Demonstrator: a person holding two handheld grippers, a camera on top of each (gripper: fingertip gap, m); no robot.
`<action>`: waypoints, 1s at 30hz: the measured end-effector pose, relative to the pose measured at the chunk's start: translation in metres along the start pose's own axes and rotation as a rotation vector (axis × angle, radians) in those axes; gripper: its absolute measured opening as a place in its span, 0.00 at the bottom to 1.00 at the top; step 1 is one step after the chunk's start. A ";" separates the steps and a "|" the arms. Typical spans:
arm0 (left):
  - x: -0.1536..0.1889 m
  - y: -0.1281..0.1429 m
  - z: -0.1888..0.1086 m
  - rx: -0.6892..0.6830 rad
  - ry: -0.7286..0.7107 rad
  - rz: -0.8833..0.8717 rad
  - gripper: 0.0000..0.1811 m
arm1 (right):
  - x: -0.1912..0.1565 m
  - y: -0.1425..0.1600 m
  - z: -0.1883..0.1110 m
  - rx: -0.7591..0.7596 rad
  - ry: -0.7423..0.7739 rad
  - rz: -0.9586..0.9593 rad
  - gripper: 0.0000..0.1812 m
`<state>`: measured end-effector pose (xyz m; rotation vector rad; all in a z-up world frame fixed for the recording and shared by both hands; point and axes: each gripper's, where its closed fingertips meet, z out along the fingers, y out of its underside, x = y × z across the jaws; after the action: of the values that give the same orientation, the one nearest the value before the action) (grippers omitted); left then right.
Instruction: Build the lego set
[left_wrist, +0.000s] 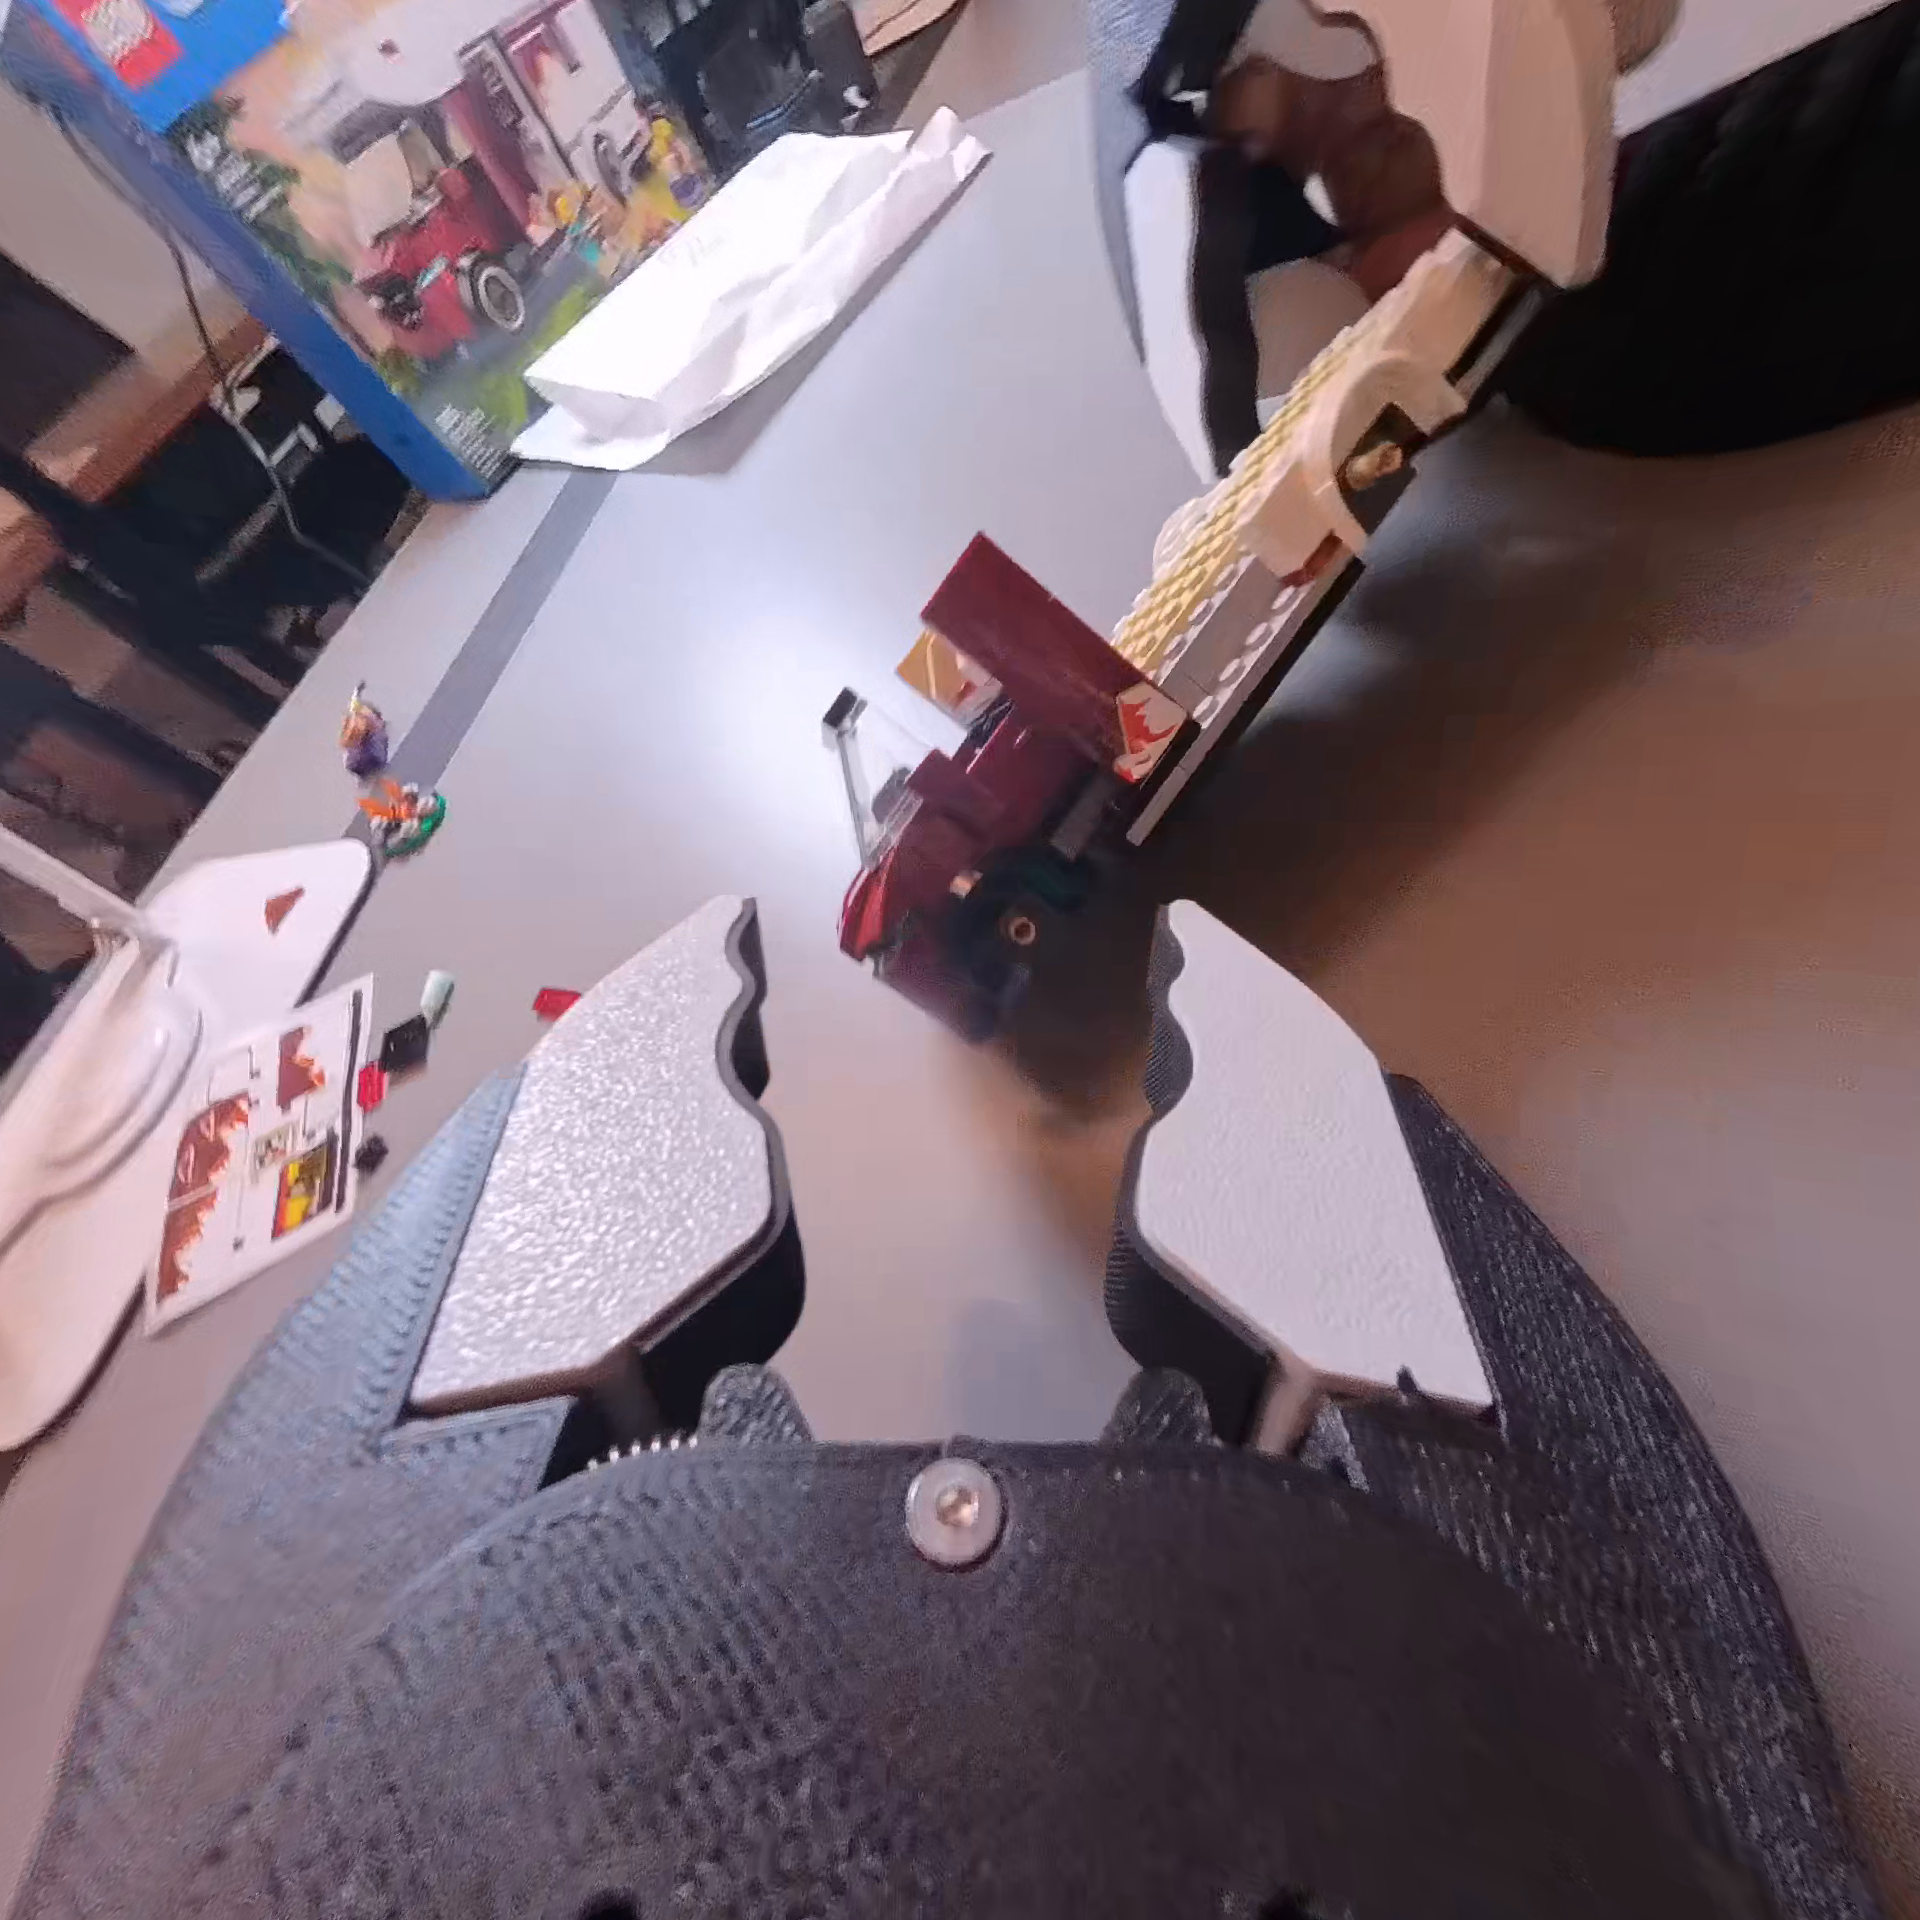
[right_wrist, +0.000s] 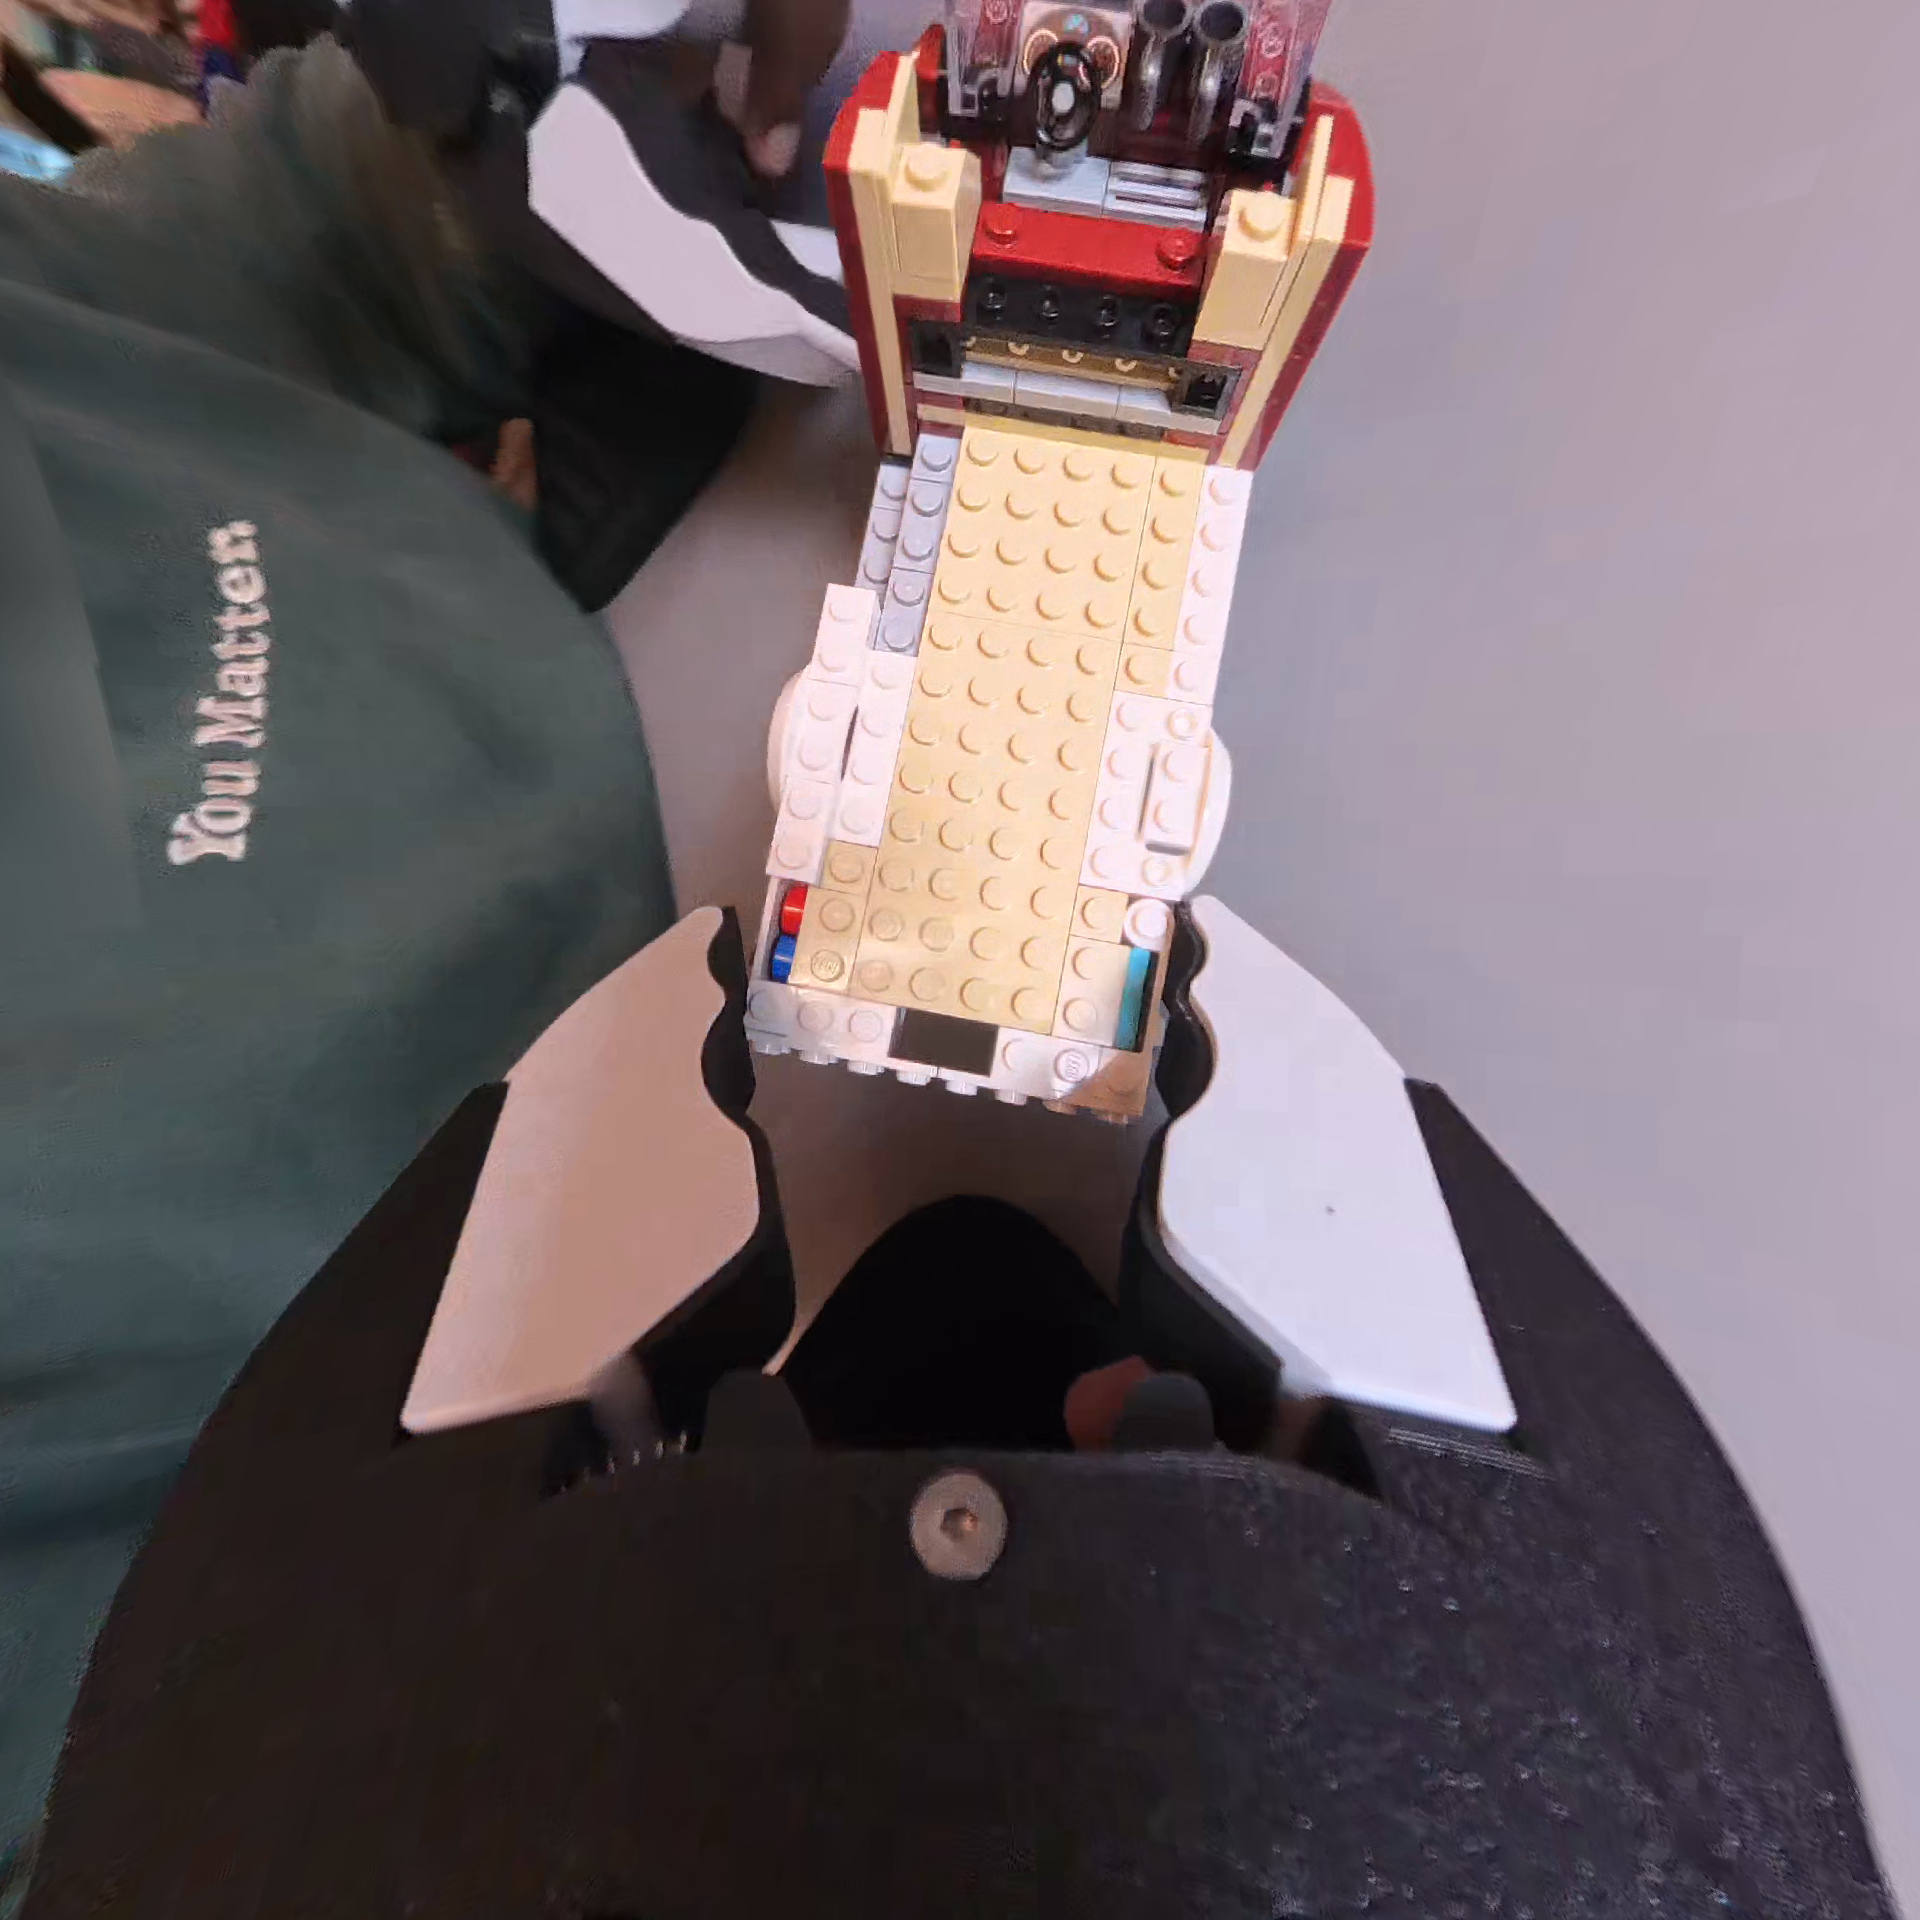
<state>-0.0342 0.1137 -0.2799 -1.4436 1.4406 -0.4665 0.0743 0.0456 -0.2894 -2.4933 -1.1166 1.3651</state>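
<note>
A part-built lego vehicle (right_wrist: 1018, 727) has a tan studded floor, white side plates and a dark red cab at its far end. My right gripper (right_wrist: 956, 966) is shut on its rear end, one finger on each side. In the left wrist view the vehicle (left_wrist: 997, 748) stretches from the middle toward the top right, where the right gripper (left_wrist: 1455, 312) holds it. My left gripper (left_wrist: 961, 925) is open and empty, its tips just short of the vehicle's dark red front. One white finger of the left gripper (right_wrist: 675, 249) shows beside the cab in the right wrist view.
On the grey table (left_wrist: 727, 644) lie a sticker sheet (left_wrist: 260, 1143), small loose pieces (left_wrist: 405, 1039), two small figures (left_wrist: 384, 779), a white paper bag (left_wrist: 748, 281) and the set's box (left_wrist: 312, 208). A person's green sweatshirt (right_wrist: 260, 831) fills the left.
</note>
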 end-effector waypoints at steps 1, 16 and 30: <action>0.004 0.000 0.001 0.000 0.023 0.032 0.41 | -0.002 -0.001 0.002 -0.019 -0.048 0.006 0.43; 0.017 0.012 0.004 -0.028 0.141 0.060 0.35 | -0.006 -0.016 0.006 -0.025 -0.205 -0.066 0.44; 0.021 0.014 0.006 -0.112 0.190 -0.121 0.35 | -0.021 -0.048 0.012 0.101 0.730 -0.768 0.25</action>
<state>-0.0321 0.0999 -0.3012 -1.6175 1.5556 -0.6206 0.0321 0.0643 -0.2630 -1.8551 -1.4808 0.2629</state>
